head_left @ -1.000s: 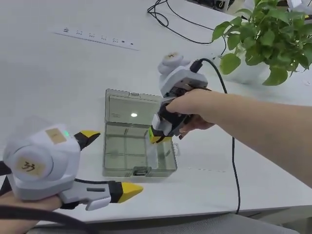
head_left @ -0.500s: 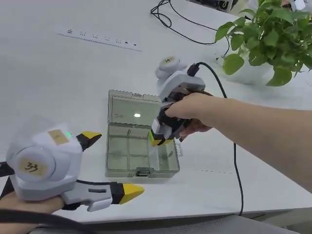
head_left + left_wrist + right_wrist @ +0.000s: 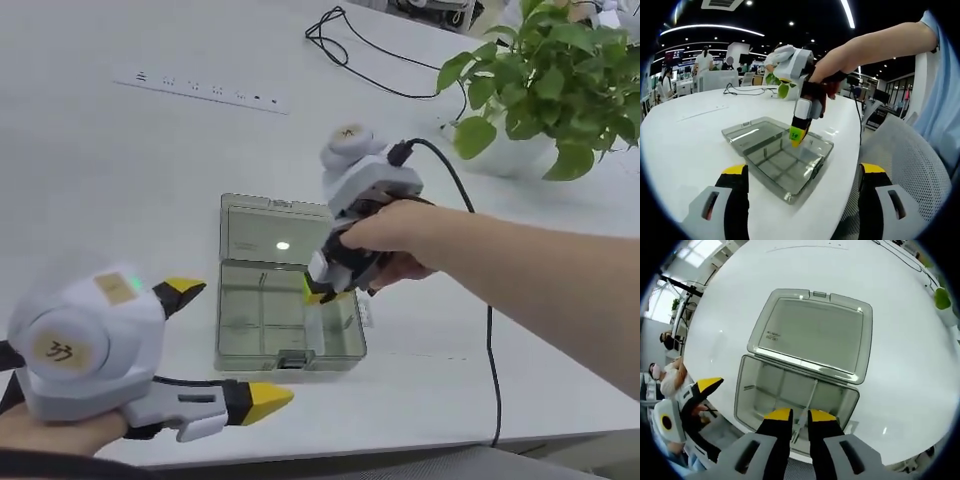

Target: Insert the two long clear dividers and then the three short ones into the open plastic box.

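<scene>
Left gripper [image 3: 225, 343], marked 33, gapes empty; right gripper [image 3: 800, 415] seemingly nips a divider [image 3: 809, 399] inside the box [image 3: 742, 390].

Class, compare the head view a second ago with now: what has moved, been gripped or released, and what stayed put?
Nothing clearly moved; the slight shift of the whole picture is the camera's. The right gripper stays shut on a divider inside the box, right of its middle. The left gripper stays open near the box's front left corner. The box stays open.
</scene>
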Demonstrator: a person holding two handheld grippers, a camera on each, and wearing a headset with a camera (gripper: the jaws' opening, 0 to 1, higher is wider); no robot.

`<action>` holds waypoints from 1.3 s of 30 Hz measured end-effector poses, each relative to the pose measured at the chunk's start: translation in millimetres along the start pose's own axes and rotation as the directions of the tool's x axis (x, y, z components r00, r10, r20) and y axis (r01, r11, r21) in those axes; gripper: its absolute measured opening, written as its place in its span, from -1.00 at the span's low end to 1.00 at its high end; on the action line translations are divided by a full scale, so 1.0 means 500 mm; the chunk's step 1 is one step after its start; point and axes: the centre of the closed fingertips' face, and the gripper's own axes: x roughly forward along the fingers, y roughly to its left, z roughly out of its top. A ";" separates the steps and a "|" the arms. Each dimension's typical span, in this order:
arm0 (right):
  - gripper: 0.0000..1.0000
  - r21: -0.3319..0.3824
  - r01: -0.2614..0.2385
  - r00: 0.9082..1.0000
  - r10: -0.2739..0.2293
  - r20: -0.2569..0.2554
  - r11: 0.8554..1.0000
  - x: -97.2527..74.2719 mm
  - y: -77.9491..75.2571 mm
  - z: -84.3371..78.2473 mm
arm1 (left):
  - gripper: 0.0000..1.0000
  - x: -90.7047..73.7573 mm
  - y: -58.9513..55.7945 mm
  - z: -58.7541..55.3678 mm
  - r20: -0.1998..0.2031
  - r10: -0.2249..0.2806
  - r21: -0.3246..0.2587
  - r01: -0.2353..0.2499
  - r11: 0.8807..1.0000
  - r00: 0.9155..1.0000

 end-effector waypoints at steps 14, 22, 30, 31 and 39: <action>-0.15 -0.065 -0.115 0.974 0.125 0.190 0.991 -0.028 0.031 0.028 | 0.85 -0.003 -0.004 -0.002 -0.014 0.000 0.004 0.000 1.000 1.000; 0.33 -0.228 -0.044 0.920 0.129 0.371 0.973 -0.047 0.031 0.063 | 0.85 -0.004 -0.001 -0.001 -0.021 0.008 0.006 -0.008 1.000 1.000; 0.73 -0.314 0.000 0.855 0.163 0.492 0.950 -0.052 0.016 0.078 | 0.85 -0.009 0.001 0.005 -0.022 0.021 0.002 -0.021 1.000 1.000; 0.80 -0.322 -0.010 0.830 0.187 0.525 0.947 -0.056 0.020 0.087 | 0.85 -0.010 0.002 0.006 -0.021 0.024 0.003 -0.024 1.000 0.999; 1.00 -0.332 -0.024 0.829 0.204 0.520 0.943 -0.043 0.009 0.071 | 0.86 -0.015 0.002 0.013 -0.023 0.039 0.000 -0.039 0.999 0.999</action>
